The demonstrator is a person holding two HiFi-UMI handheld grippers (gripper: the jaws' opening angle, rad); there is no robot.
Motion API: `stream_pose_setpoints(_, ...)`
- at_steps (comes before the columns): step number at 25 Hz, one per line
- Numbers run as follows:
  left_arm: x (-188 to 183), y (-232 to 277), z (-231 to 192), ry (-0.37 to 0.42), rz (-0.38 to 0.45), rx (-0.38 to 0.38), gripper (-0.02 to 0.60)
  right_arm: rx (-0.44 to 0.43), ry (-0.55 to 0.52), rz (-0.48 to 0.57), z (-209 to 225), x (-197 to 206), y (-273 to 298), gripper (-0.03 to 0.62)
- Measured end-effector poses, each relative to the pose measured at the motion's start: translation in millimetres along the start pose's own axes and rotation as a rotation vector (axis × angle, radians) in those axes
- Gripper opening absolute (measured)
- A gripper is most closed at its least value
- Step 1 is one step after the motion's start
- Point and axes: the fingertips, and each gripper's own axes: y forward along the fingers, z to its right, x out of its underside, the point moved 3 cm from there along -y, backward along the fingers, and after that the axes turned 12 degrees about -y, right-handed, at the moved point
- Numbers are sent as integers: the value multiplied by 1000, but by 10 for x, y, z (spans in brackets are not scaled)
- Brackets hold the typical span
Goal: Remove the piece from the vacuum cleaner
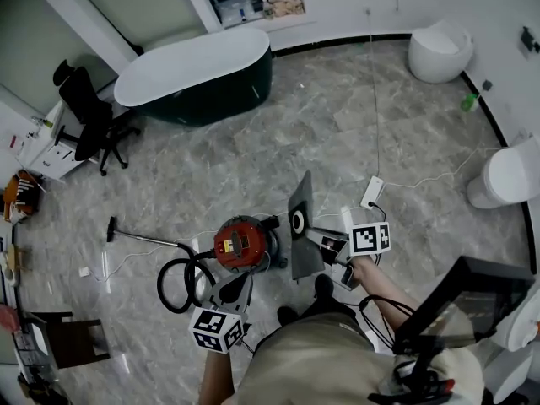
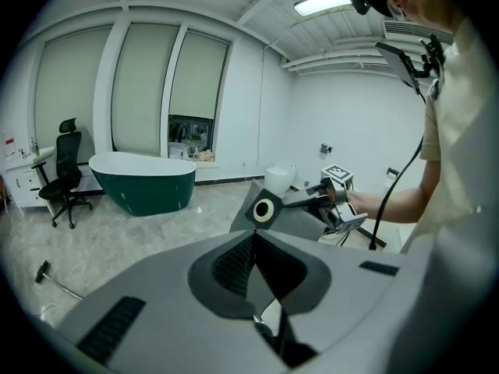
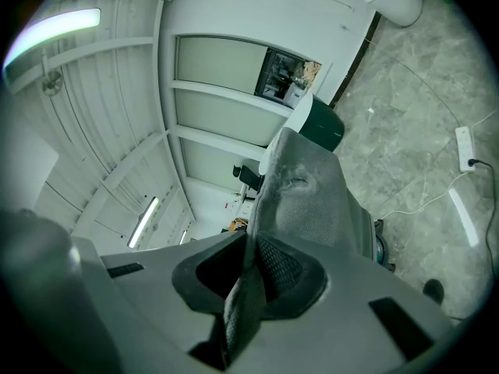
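A red vacuum cleaner [image 1: 242, 243] stands on the marble floor with its black hose [image 1: 173, 285] looped at its left. My right gripper [image 1: 316, 236] is shut on a grey fabric dust bag [image 1: 301, 226] with a white ring collar [image 1: 297, 221], held up in the air just right of the vacuum. In the right gripper view the bag [image 3: 308, 201] runs up from between the shut jaws [image 3: 249, 275]. The left gripper [image 1: 240, 283] hovers just in front of the vacuum, shut and empty [image 2: 256, 267]. Its view shows the bag [image 2: 284, 218] and the right gripper [image 2: 312, 201] beyond.
The vacuum's wand and floor nozzle [image 1: 139, 237] lie to the left. A white power strip [image 1: 372, 191] and its cable lie to the right. A green bathtub [image 1: 198, 74] and an office chair [image 1: 89, 116] stand at the back left, toilets [image 1: 439, 51] at the right.
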Motion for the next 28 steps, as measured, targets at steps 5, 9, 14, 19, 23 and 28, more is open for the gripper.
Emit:
stream_pose_setpoints(5,40,-209,-26,21,41,25,5,-10,-52,13,-292,146,39,34)
stream_pose_setpoints(9,238,-530,-103,20,69,39,5,-14,-89,28,-588,353,81,34)
stream_pose_setpoints(14,540,-1051,-228,13,120,51,5,-7,-140,35,-1018,752,155,34)
stream_pose_setpoints(19,876,-1619,-345,6,153,74,5,2,-182,42,-1480,1248,254,34)
stream_pose_setpoints(23,1195,-1911,-452,-6,155,95,5,16,-194,64,-1708,1587,256,34)
stream_pose_setpoints(28,1346,-2118,-371,-5,180,149,5,43,-201,85,-1953,1883,75,34)
